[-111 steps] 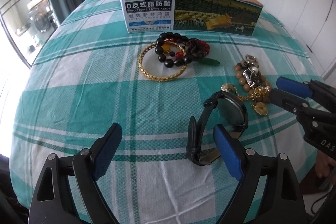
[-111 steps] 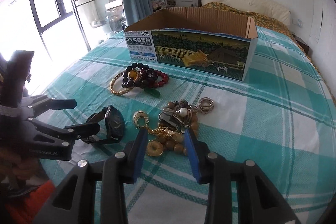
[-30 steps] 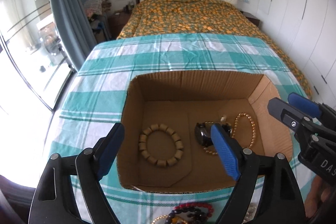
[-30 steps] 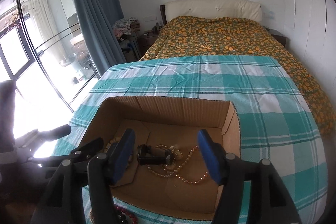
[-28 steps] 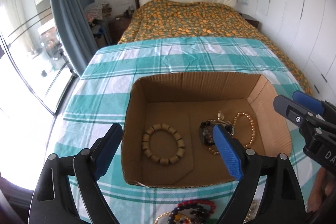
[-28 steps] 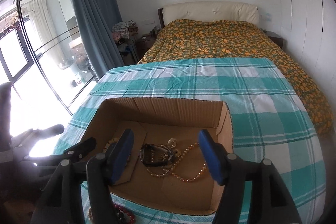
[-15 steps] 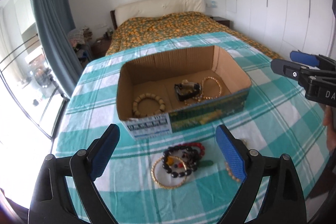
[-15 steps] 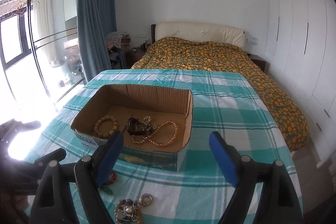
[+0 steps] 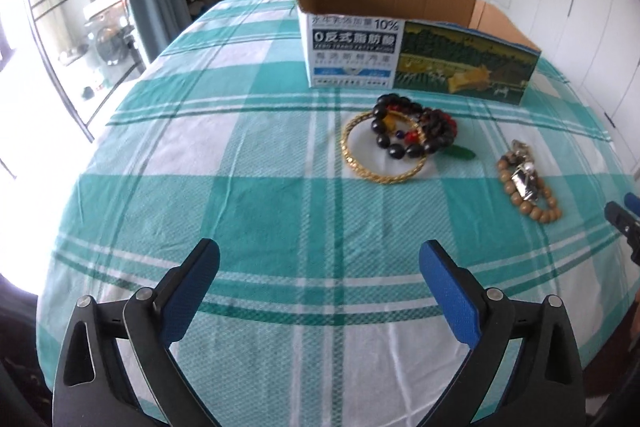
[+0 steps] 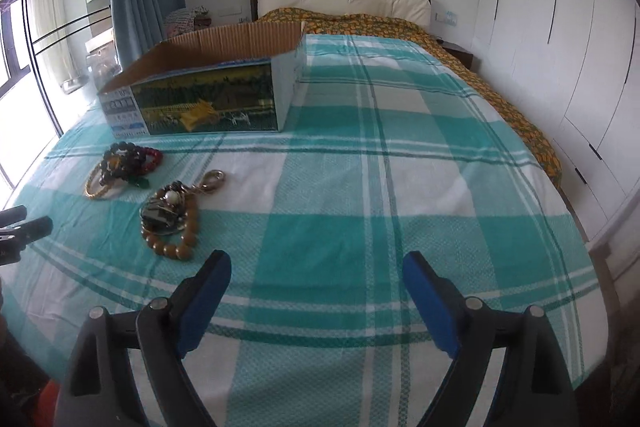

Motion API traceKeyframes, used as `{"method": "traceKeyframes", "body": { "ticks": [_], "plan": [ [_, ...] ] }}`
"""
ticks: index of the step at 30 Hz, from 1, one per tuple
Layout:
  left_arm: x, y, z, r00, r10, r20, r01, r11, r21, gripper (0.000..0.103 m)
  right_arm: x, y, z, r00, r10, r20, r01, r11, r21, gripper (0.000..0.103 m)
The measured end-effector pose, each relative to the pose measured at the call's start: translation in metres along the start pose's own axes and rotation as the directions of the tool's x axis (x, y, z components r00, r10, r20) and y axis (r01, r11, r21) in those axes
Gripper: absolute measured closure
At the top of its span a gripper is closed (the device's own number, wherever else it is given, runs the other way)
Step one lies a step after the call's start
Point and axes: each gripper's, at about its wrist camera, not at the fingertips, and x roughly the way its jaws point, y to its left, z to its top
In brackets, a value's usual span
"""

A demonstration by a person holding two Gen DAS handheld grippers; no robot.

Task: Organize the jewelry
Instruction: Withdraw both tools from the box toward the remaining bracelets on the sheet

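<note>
Teal-and-white checked cloth spread flat, covering the whole work surface. Open cardboard box standing upright at far side of cloth; inside hidden from both views.

Just in front of box: gold bangle lying flat, overlapped by dark bead bracelet and red bead bracelet, all touching. Right of that heap and farther from box: wooden bead bracelet tangled with small metal pieces.

Left gripper and right gripper hanging over bare cloth, well short of box. Jaws of both spread wide, just been opening, nothing between them.
</note>
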Motion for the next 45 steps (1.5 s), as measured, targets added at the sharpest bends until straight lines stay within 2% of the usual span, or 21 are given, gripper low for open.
{"method": "traceKeyframes", "body": {
  "ticks": [3,5,7,9,12,16,19,24,26,30,37,45],
  "plan": [
    [0.011,0.001,-0.004,0.999,0.035,-0.036,-0.035,0.999,0.008,0.003,0.013,-0.011,-0.005,0.999,-0.020,-0.049,0.022,0.999,0.033,0.014],
    [0.017,0.002,-0.007,0.997,0.035,-0.065,-0.035,0.999,0.006,0.003,0.018,-0.015,-0.009,0.997,-0.019,-0.072,0.023,0.998,0.055,0.014],
    [0.017,0.004,-0.009,0.998,0.019,-0.056,-0.019,1.000,-0.016,0.002,0.023,-0.014,-0.013,0.995,-0.042,-0.088,0.047,0.998,0.052,0.013],
    [0.018,0.006,-0.010,0.998,0.004,-0.058,-0.006,0.999,-0.045,0.001,0.022,-0.010,-0.015,0.996,-0.058,-0.074,0.060,0.998,0.023,0.013],
    [0.021,0.007,-0.009,0.999,0.009,-0.036,-0.011,0.999,-0.053,0.000,0.023,-0.014,-0.017,0.997,-0.046,-0.059,0.049,0.997,0.057,0.013],
    [0.020,0.006,-0.010,1.000,0.015,-0.019,-0.016,0.998,-0.068,0.000,0.020,-0.012,-0.021,0.997,-0.065,-0.030,0.067,0.996,0.063,0.012],
    [0.021,0.006,-0.010,1.000,0.022,-0.021,-0.023,0.997,-0.078,0.000,0.020,-0.013,-0.021,0.999,-0.049,-0.022,0.050,0.997,0.054,0.011],
    [0.023,0.004,-0.006,0.999,0.021,-0.027,-0.023,0.997,-0.074,0.000,0.023,-0.010,-0.018,0.999,-0.016,-0.045,0.016,1.000,0.008,0.002],
    [0.028,0.005,-0.001,1.000,0.018,-0.025,-0.020,0.997,-0.071,0.000,0.024,-0.010,-0.020,0.999,-0.013,-0.030,0.014,1.000,0.010,0.000],
    [0.034,0.009,0.008,1.000,0.018,-0.025,-0.020,0.996,-0.083,0.000,0.024,-0.010,-0.018,0.999,-0.007,-0.054,0.007,1.000,0.007,0.000],
    [0.046,0.014,0.020,1.000,0.025,-0.002,-0.025,0.995,-0.095,0.000,0.024,-0.010,-0.019,0.999,-0.007,-0.046,0.007,1.000,0.007,0.000],
    [0.045,0.012,0.017,1.000,0.027,0.013,-0.025,0.995,-0.092,0.000,0.023,-0.011,-0.019,0.999,-0.010,-0.042,0.010,1.000,0.016,0.000]
  ]
}}
